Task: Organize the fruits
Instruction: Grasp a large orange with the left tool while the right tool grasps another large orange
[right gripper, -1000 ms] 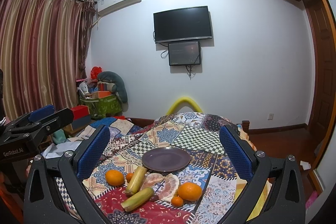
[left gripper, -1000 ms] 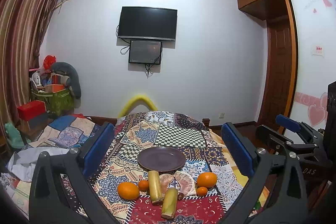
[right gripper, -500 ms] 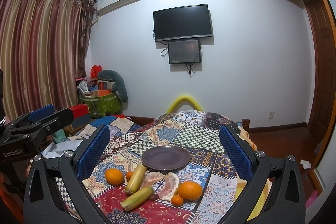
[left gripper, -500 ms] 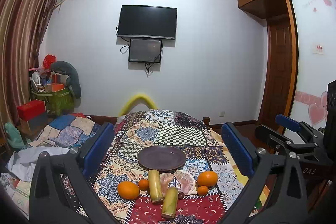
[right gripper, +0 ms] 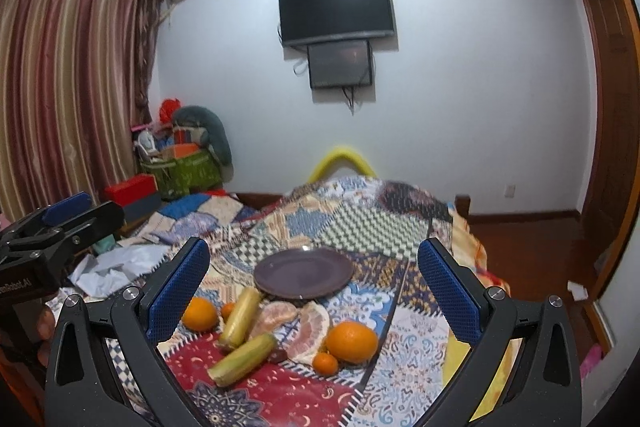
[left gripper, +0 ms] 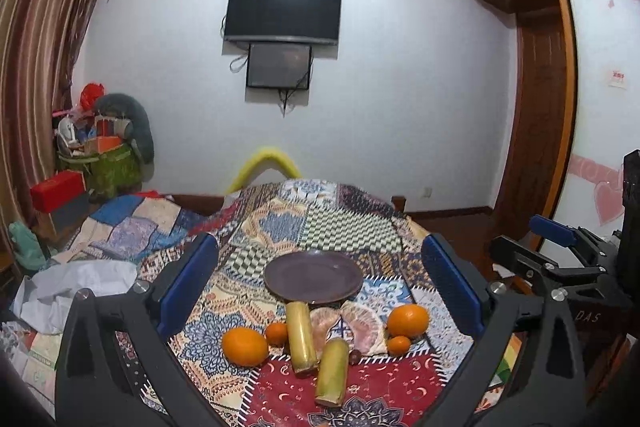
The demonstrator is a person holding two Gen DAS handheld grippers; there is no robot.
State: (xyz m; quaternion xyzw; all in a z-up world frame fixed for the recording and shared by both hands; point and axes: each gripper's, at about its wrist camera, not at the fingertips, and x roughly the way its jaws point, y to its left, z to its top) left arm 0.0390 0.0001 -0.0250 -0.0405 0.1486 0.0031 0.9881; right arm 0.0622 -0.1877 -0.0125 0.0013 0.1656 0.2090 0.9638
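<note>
almost nothing has changed over the last second: both views only drift slightly. the left gripper (left gripper: 320, 291) and right gripper (right gripper: 312, 291) hang wide open and empty above the quilt (left gripper: 352, 227). the fruits (left gripper: 316, 335) lie just in front of the bare purple plate (left gripper: 313, 277), so sorting hasn't begun.

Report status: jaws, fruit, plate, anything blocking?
Left gripper and right gripper open, holding nothing. Plate bare; oranges, cane pieces, pomelo segments on cloth beside it. Nothing blocking.
</note>
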